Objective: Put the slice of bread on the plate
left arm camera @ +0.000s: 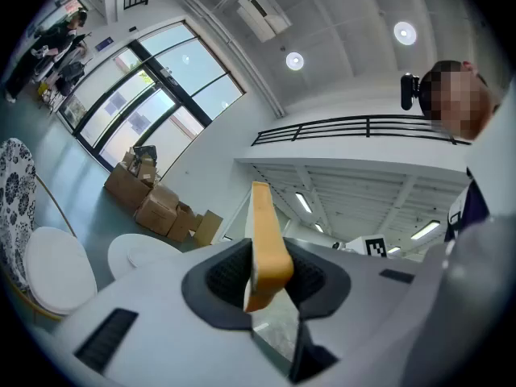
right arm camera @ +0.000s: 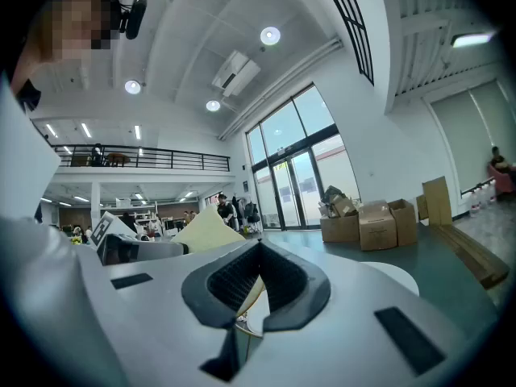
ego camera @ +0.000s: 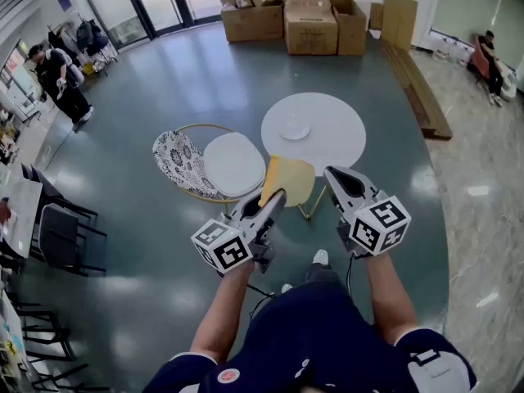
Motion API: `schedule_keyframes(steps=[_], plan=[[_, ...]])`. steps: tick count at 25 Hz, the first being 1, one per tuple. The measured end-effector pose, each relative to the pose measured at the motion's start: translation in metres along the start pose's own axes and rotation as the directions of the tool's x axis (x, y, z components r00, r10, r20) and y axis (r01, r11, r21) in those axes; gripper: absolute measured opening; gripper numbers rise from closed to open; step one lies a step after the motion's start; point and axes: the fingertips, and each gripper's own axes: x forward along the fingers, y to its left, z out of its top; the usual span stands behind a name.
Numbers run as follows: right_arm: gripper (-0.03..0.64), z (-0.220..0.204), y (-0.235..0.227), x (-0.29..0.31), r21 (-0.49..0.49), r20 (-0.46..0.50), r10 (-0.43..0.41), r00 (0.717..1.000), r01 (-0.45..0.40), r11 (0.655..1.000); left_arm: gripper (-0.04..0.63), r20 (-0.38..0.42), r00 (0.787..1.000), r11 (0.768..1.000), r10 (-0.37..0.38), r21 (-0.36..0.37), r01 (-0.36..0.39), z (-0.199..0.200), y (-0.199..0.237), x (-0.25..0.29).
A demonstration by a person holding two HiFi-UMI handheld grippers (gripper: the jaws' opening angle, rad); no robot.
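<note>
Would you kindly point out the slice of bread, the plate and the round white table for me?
slice of bread (ego camera: 291,180): head view, middle of its pale flat face.
plate (ego camera: 295,128): head view, centre of the small white dish.
round white table (ego camera: 340,142): head view, bare top right of the plate.

One plate (ego camera: 295,128) on round table (ego camera: 337,150), chair (ego camera: 233,164) at left, boxes (ego camera: 311,27) behind

Round white table (ego camera: 332,150) standing on the glossy grey-green floor (ego camera: 164,80), one small white plate (ego camera: 295,128) near its middle
</note>
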Motion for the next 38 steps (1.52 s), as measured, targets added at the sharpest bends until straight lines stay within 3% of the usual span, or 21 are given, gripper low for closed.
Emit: schedule_keyframes(steps=[26,38], plan=[[0.007,-0.013,-0.002,0.005,0.025,-0.029,-0.067,0.997,0.067,0.997,0.091,-0.044,0.999,0.999,0.01,0.036,-0.008,-0.007,0.02,0.001],[0.006,-0.017,-0.061,0.047,0.051,-0.051,-0.076,0.996,0.079,0.996,0.091,-0.07,0.998,1.0,0.006,0.002,-0.006,-0.006,0.068,0.053]])
